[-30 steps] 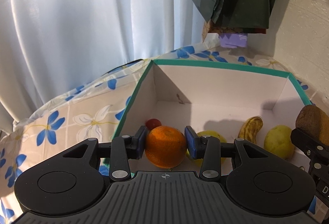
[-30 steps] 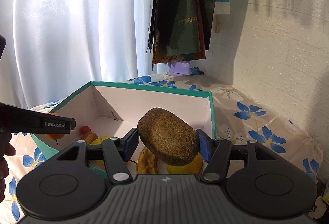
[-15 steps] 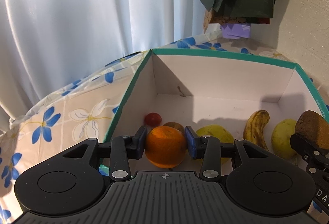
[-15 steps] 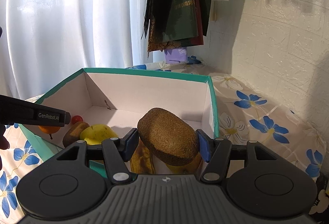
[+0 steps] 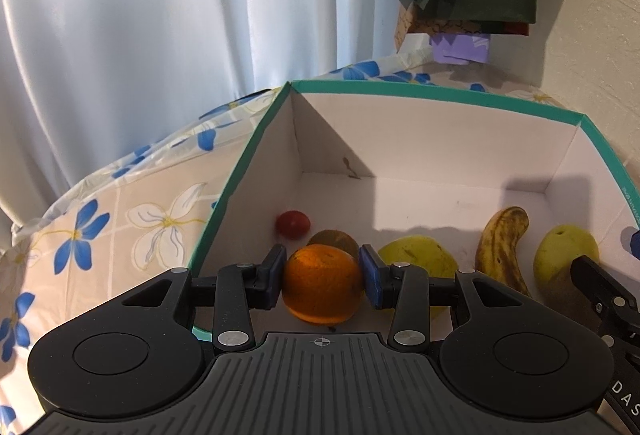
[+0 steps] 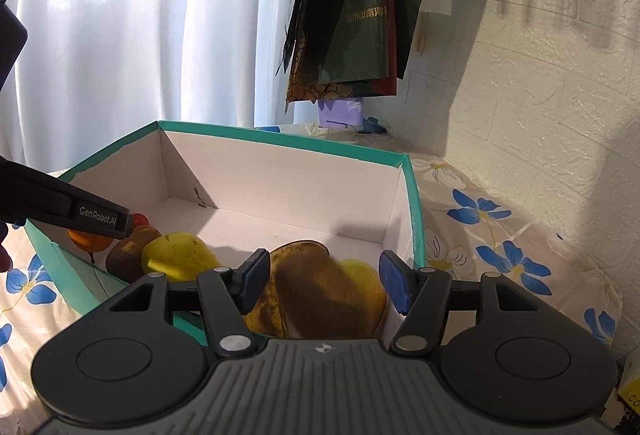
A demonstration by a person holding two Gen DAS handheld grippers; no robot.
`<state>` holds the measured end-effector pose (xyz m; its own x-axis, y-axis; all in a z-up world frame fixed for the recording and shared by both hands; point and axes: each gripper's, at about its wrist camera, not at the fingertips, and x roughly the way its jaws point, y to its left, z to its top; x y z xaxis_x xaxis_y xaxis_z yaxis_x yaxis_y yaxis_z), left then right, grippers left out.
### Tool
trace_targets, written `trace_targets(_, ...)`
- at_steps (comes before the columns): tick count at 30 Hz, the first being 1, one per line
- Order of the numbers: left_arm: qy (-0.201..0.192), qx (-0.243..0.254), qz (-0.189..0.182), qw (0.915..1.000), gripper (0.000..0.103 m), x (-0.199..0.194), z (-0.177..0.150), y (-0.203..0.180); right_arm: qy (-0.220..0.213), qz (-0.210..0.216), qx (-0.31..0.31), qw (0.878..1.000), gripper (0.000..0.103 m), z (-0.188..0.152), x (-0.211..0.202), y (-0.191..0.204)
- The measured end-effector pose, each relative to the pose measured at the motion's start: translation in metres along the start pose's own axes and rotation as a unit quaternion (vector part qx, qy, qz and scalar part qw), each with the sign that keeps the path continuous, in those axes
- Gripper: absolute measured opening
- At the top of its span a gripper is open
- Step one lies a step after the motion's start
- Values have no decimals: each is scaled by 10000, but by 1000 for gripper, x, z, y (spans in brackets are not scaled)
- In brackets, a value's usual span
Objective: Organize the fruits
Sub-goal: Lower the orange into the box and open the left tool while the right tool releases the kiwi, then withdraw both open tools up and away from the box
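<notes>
Orange round citrus fruit [image 5: 322,283] sits clamped between the two blue pads of the left gripper [image 5: 322,277], both pads pressed against its sides. It is held at the near left corner of a white cardboard box with a teal rim [image 5: 440,95]; whether it touches the box floor cannot be told.

Just behind it on the box floor lie a fuzzy brown kiwi [image 5: 336,241] and a small red round fruit [image 5: 293,224]. To their right are a yellow pear-shaped fruit [image 5: 420,259], a brown-spotted yellow banana [image 5: 502,247] and a second yellow-green fruit [image 5: 564,259].

At the box's near right side, the right gripper [image 6: 324,281] has a large rough brown fruit [image 6: 320,295] between its blue pads. That fruit is blurred, so whether the pads grip it cannot be told.

Under the box lies a beige tablecloth with blue and white flowers [image 5: 120,211]. Behind hang a white curtain [image 5: 160,35] and dark green bags [image 6: 360,15], beside a white textured wall [image 6: 540,95].
</notes>
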<state>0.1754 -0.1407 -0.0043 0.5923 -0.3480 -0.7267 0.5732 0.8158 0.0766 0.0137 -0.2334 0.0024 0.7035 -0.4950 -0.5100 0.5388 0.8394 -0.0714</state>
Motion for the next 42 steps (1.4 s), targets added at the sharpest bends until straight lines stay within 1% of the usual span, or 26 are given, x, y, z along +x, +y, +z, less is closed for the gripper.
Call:
trace_targets(1, 12, -2, 2, 10000, 44, 1, 0, 0, -10, -24, -1, 10000, 63, 0, -1, 0)
trace_targets(2, 18, 1, 4, 10000, 44, 1, 0, 0, -28, -36, -15, 10000, 68, 0, -1, 0)
trace_targets(6, 47, 21, -6, 10000, 45, 3, 0, -1, -55, 30, 44, 10000, 70, -1, -7, -1)
trace_targets(10, 108, 94, 42, 9999, 46, 7, -2, -3, -115, 78, 66, 9999, 75, -1, -16, -2)
trace_targets(12, 37, 100, 103, 9999, 47, 6, -3, -4, -171, 85, 77, 9998, 77, 0, -22, -3)
trace_targets(14, -22, 92, 84, 9999, 57, 4, -2, -5, -218, 80, 92, 9997, 80, 0, -27, -4)
trace_targets(16, -36, 96, 72, 9999, 63, 3, -2, -6, -244, 72, 137, 9996, 80, 1, -31, -6)
trace_targets(18, -41, 161, 84, 9998, 63, 2, -2, -8, -233, 74, 205, 9995, 80, 1, -34, -10)
trace_targets(19, -31, 173, 84, 9998, 66, 2, -2, -8, -235, 76, 239, 9994, 80, 1, -36, -11)
trace_targets(20, -35, 169, 83, 9998, 76, 2, -2, -8, -234, 76, 265, 9993, 81, 1, -38, -13)
trace_targets(22, -142, 153, 113, 9997, 90, -3, -3, -8, -245, 79, 307, 9992, 81, 0, -42, -16)
trace_targets(24, -280, 201, 144, 9993, 93, -11, -2, -8, -231, 95, 322, 9992, 81, 0, -47, -18)
trace_targets(25, -311, 209, 152, 9992, 97, -14, -2, -7, -229, 110, 335, 9991, 81, -1, -49, -19)
trace_targets(29, -314, 236, 220, 9990, 97, -29, -3, -3, -198, 226, 345, 9990, 82, -2, -61, -23)
trace_targets(31, -326, 167, 141, 9992, 97, -41, -5, 3, -191, 295, 292, 9990, 83, -3, -68, -23)
trace_targets(35, -445, 85, 238, 9987, 97, -67, -14, 13, -219, 433, 117, 9988, 85, -6, -82, -22)
trace_targets(37, -362, 56, 298, 9989, 97, -78, -19, 18, -174, 519, 59, 9985, 85, -10, -86, -22)
trace_targets(42, -215, -142, 235, 9994, 97, -104, -42, 34, -29, 867, -59, 9962, 85, -19, -96, -20)
